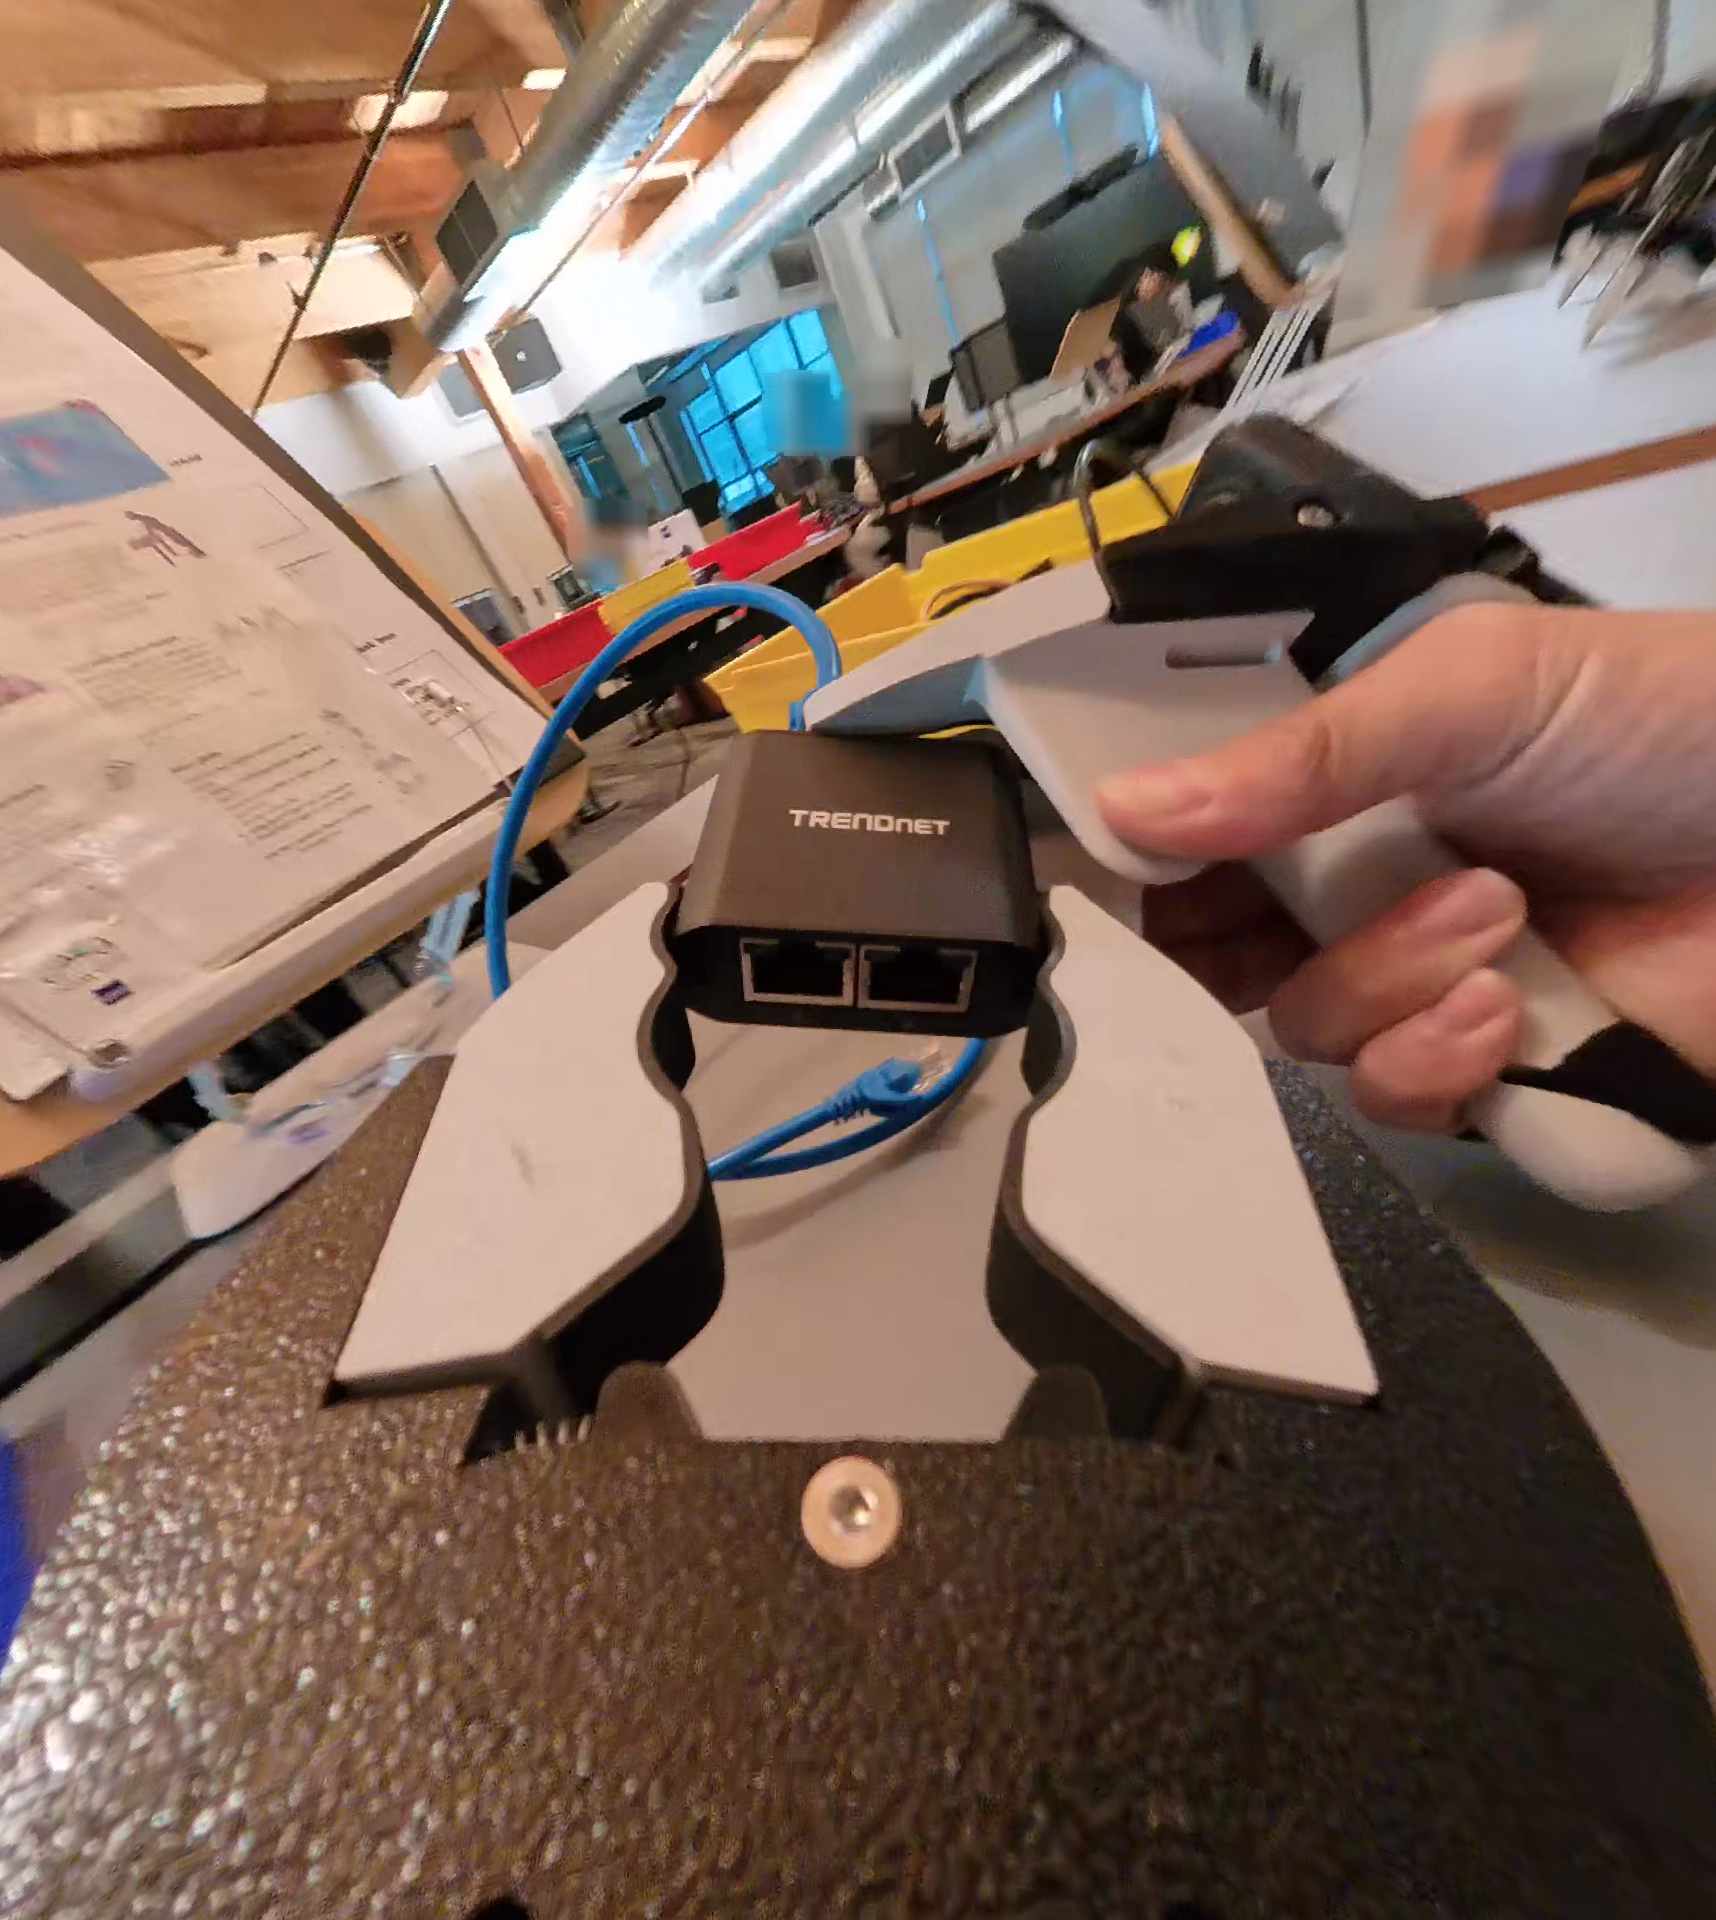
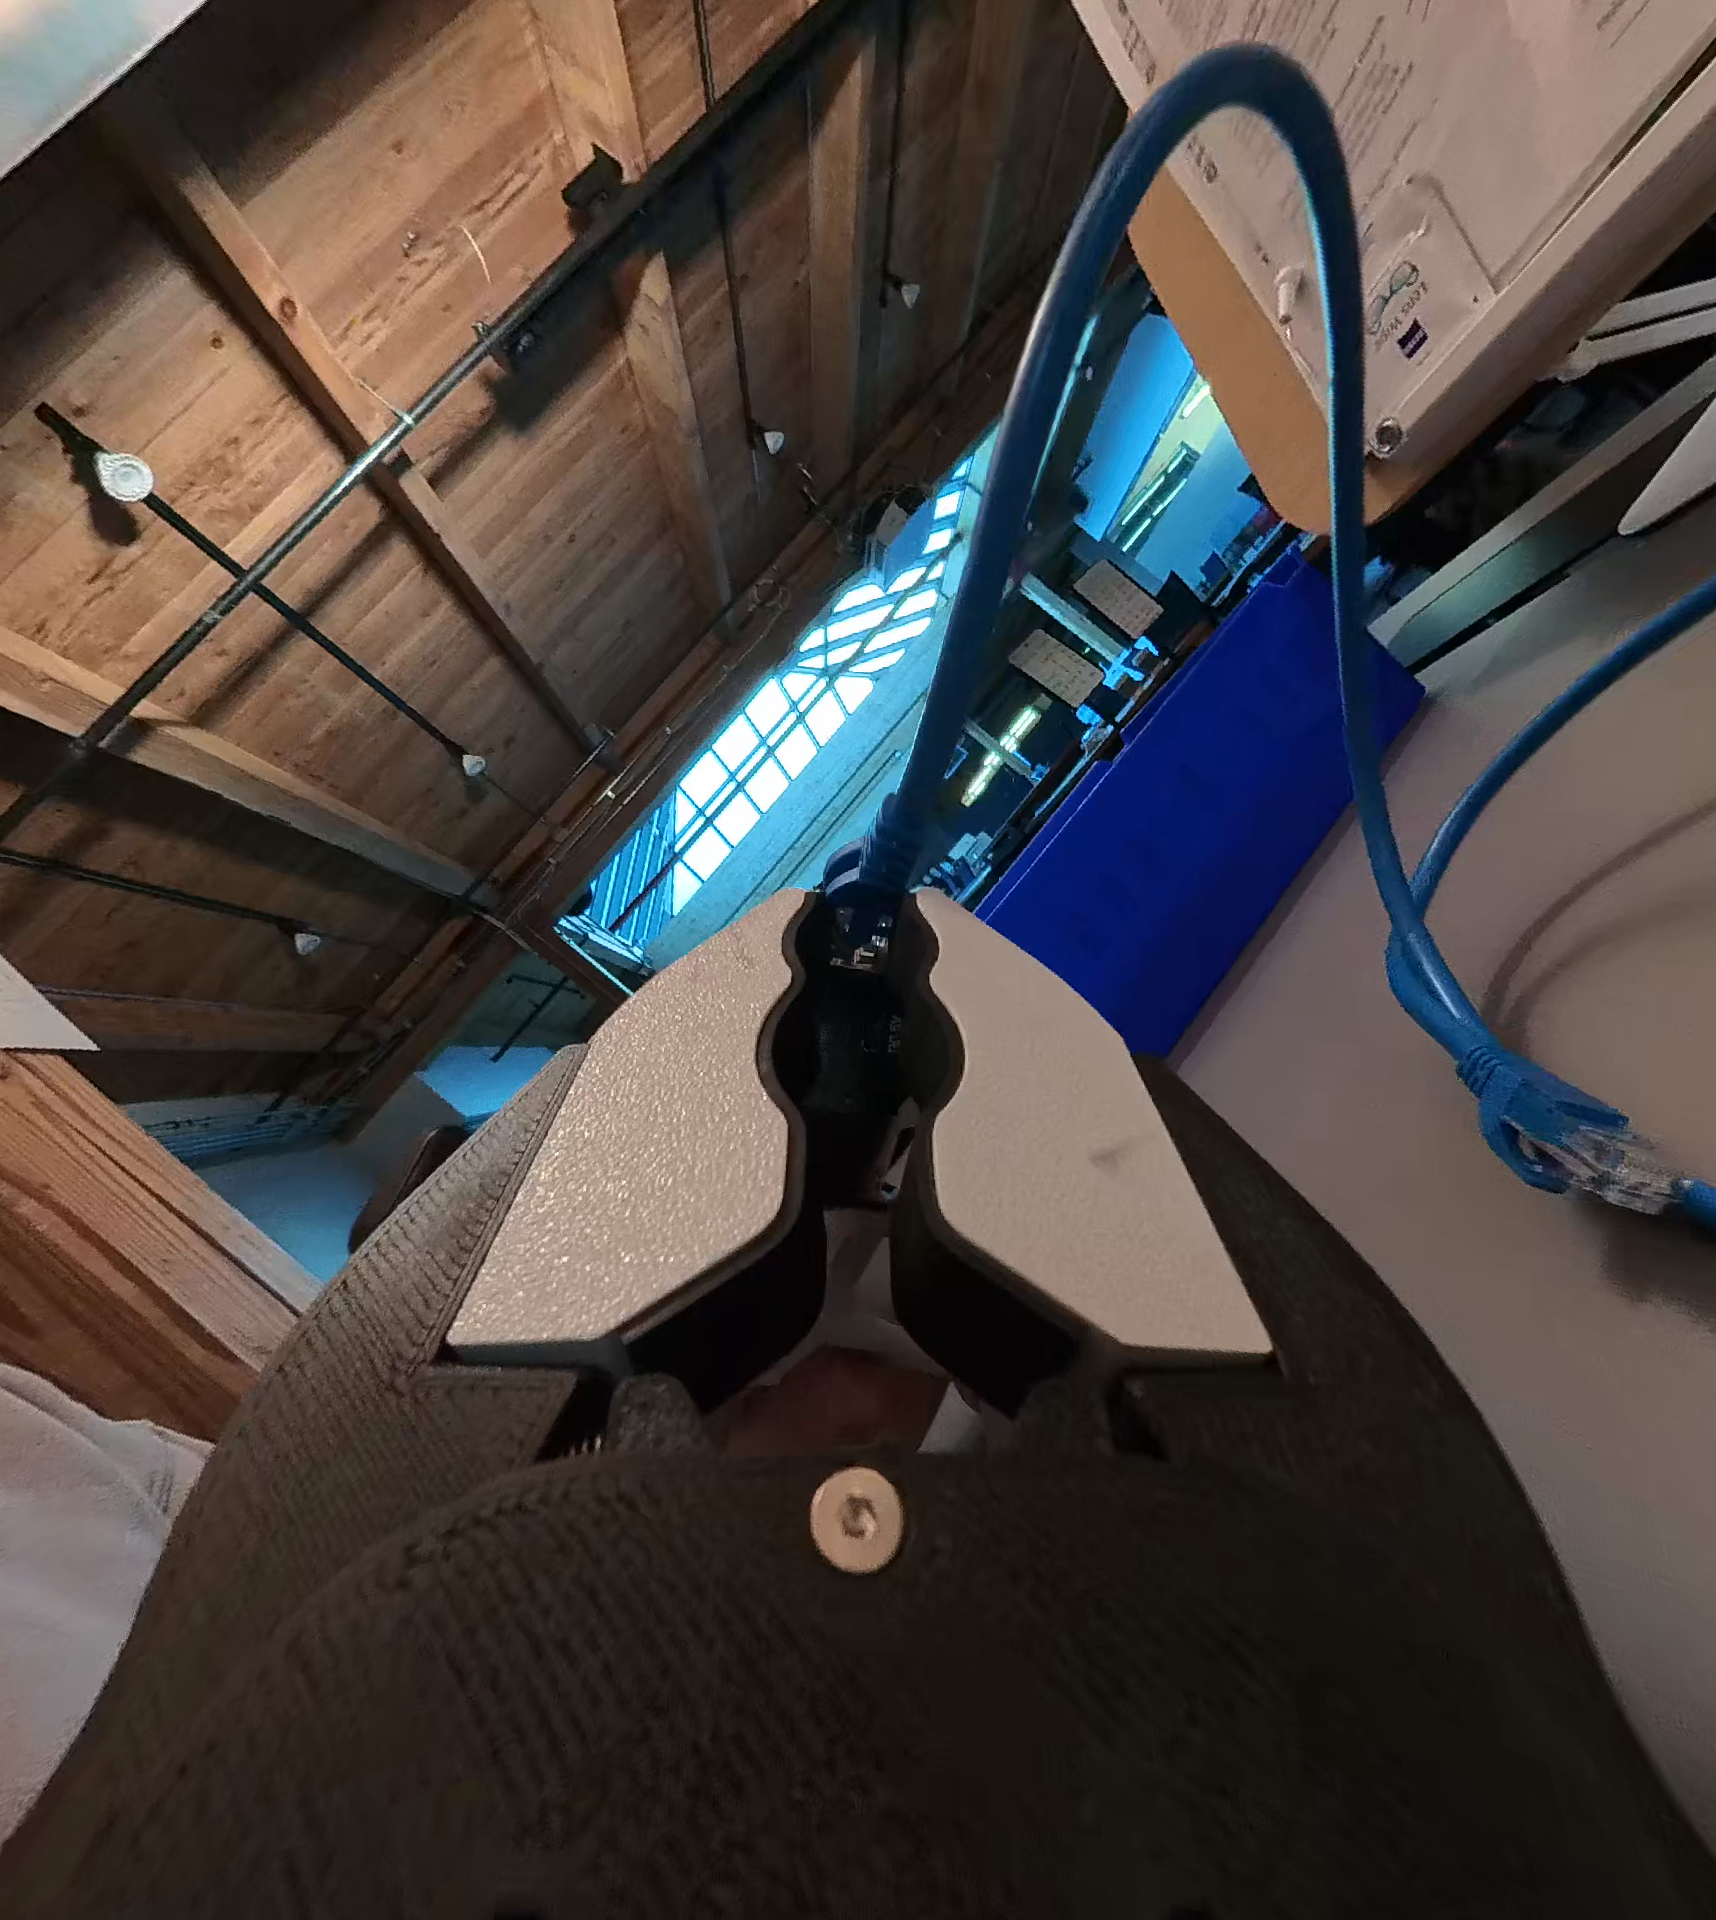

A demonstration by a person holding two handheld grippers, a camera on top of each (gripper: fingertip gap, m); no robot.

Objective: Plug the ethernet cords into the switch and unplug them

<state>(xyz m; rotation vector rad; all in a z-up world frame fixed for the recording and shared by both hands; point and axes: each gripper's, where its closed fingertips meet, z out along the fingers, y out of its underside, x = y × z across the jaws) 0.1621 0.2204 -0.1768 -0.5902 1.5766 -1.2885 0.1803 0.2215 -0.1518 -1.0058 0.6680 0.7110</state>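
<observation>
The black switch is off the table, pinched between the fingers of the left gripper at 12 o'clock from that gripper's body, its two front ports facing the camera and both empty. In the right wrist view the right gripper is pressed together on the switch's far end, where one blue ethernet cord is plugged in and arches up toward 1 o'clock. Its other plug lies free on the grey table at 3 o'clock, beside a second stretch of blue cable. A hand grips the right gripper's handle at 2 o'clock in the left wrist view. A tilted printed board stands at 10 o'clock.
</observation>
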